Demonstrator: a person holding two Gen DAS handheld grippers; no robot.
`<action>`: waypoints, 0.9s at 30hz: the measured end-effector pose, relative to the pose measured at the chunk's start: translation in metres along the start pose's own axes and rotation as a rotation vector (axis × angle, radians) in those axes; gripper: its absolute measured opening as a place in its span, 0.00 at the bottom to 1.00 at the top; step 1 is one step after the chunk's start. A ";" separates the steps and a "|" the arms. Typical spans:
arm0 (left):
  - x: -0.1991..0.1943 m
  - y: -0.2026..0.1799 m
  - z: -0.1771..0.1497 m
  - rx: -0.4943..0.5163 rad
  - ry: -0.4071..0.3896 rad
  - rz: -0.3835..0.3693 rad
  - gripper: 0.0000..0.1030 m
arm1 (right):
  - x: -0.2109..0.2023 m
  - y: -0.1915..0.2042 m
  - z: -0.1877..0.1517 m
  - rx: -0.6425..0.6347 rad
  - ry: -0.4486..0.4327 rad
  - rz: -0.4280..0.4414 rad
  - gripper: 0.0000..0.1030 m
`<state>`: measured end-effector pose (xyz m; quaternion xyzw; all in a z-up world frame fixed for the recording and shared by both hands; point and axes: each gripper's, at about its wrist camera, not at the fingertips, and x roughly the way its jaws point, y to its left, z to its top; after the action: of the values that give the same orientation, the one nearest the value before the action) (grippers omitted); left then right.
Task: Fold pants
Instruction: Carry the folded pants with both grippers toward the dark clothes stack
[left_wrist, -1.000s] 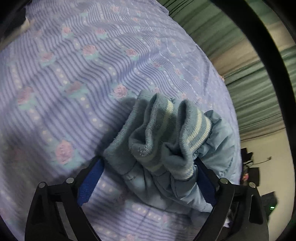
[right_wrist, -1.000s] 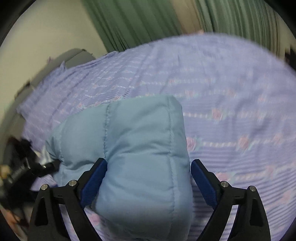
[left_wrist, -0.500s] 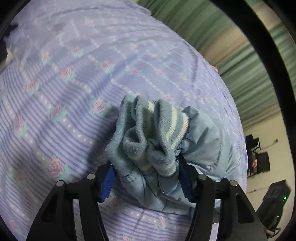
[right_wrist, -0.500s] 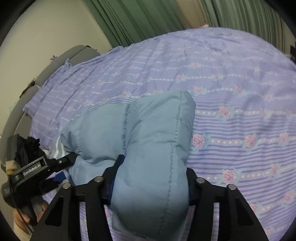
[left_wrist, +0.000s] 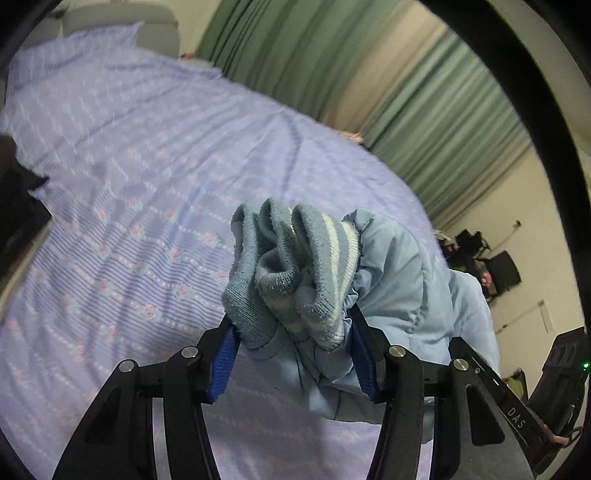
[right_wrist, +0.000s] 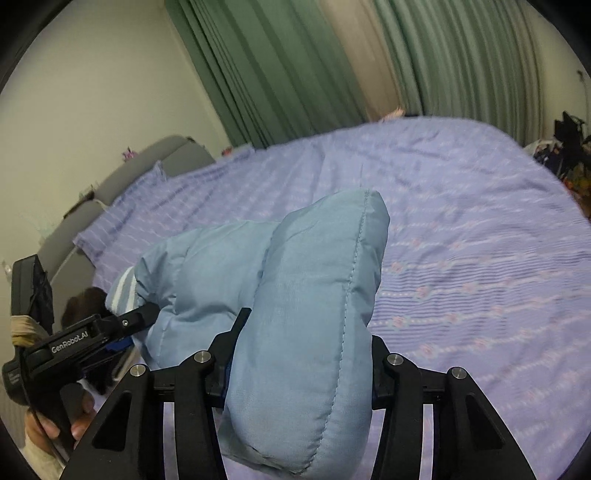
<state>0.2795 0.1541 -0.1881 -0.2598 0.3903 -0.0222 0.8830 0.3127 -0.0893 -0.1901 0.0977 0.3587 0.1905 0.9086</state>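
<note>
The pants (left_wrist: 402, 280) are light blue and padded, with a ribbed cuff (left_wrist: 291, 266) striped blue and white. My left gripper (left_wrist: 291, 354) is shut on the bunched cuff end and holds it above the bed. My right gripper (right_wrist: 299, 354) is shut on a thick padded fold of the pants (right_wrist: 314, 295). The pants hang between the two grippers. The left gripper (right_wrist: 110, 328) also shows at the left of the right wrist view, with the striped cuff (right_wrist: 122, 288) in it.
The bed (left_wrist: 147, 184) has a lilac striped sheet with small pink flowers. Green curtains (right_wrist: 295, 66) hang behind it. A grey headboard (right_wrist: 122, 184) stands at the left. Dark chairs and gear (left_wrist: 495, 266) stand by the far wall.
Both grippers closed onto the pants and lifted them off the sheet. The views tilted up, so more of the bed and curtains shows.
</note>
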 end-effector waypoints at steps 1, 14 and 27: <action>-0.017 -0.008 -0.002 0.018 -0.010 -0.009 0.52 | -0.023 0.008 -0.001 -0.005 -0.023 -0.009 0.48; -0.161 -0.078 -0.041 0.155 -0.095 -0.152 0.52 | -0.214 0.064 -0.010 -0.072 -0.172 -0.107 0.48; -0.274 -0.084 -0.089 0.169 -0.229 -0.085 0.52 | -0.300 0.096 -0.041 -0.113 -0.240 0.006 0.48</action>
<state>0.0403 0.1083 -0.0121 -0.2019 0.2722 -0.0624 0.9388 0.0570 -0.1257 -0.0050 0.0696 0.2357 0.2001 0.9485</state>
